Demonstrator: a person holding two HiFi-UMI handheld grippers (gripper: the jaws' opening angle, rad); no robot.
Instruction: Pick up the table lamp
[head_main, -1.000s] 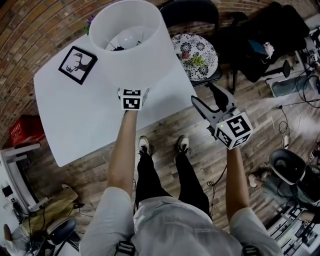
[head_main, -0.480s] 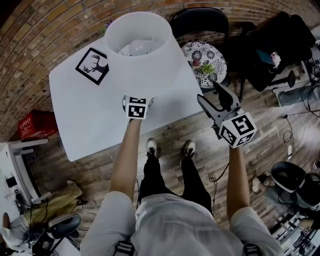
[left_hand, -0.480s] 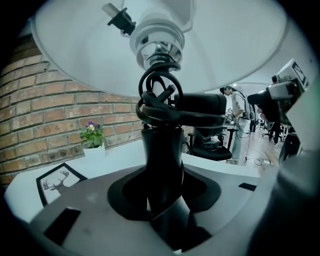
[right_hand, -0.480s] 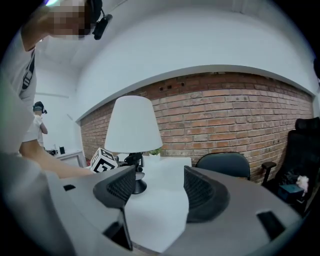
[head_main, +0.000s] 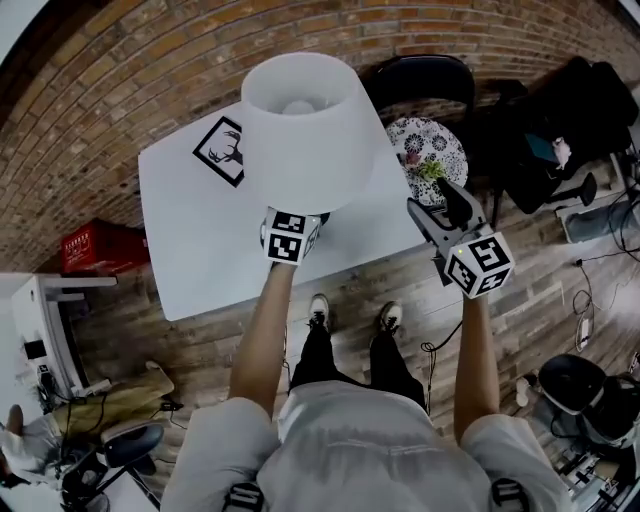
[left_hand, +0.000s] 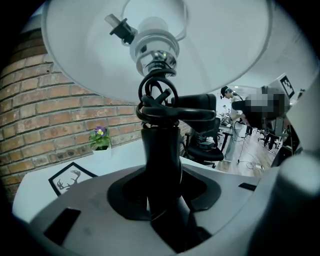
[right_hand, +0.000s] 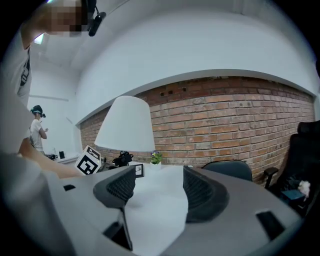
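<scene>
**Key relation.** The table lamp (head_main: 305, 125) sits in the upper centre of the head view, directly ahead of the left hand-held gripper (left_hand: 161, 196). The right hand-held gripper (head_main: 441, 206) is well apart from it, at the right of the frame.

**Lamp axis.** The long axis runs close to upright.
- In the left gripper view the black stem (left_hand: 161, 155) rises out of the jaws to the bulb socket.
- The white shade (left_hand: 90, 55) fills the top of that frame.
- A black cord (left_hand: 156, 102) is coiled round the stem just under the socket.

**Left hand-held gripper.** It is clamped on the stem, low down, with a pad against each side. In the head view only its marker cube shows, at the lower rim of the shade.

**Right hand-held gripper.** The jaws stand apart with nothing between them. It points over the right edge of the white counter (head_main: 200, 250).

**Pose.** Both forearms reach forward from the bottom of the head view. The left is aimed at the lamp and the right runs roughly parallel to it.

**Lamp base.** The shade hides it, so I cannot tell whether it is clear of the counter.

**Also on the counter.**
- A deer picture frame (head_main: 222, 152) lies left of the shade.
- A small potted flower (left_hand: 100, 137) stands by the brick wall.

**Judgement.**
- The grasp is made, and the remaining lift depends on the left hand alone.
- The shade is wide and the grip is low, so the lamp is likely top-heavy.
- The stem should stay upright through the lift.
</scene>
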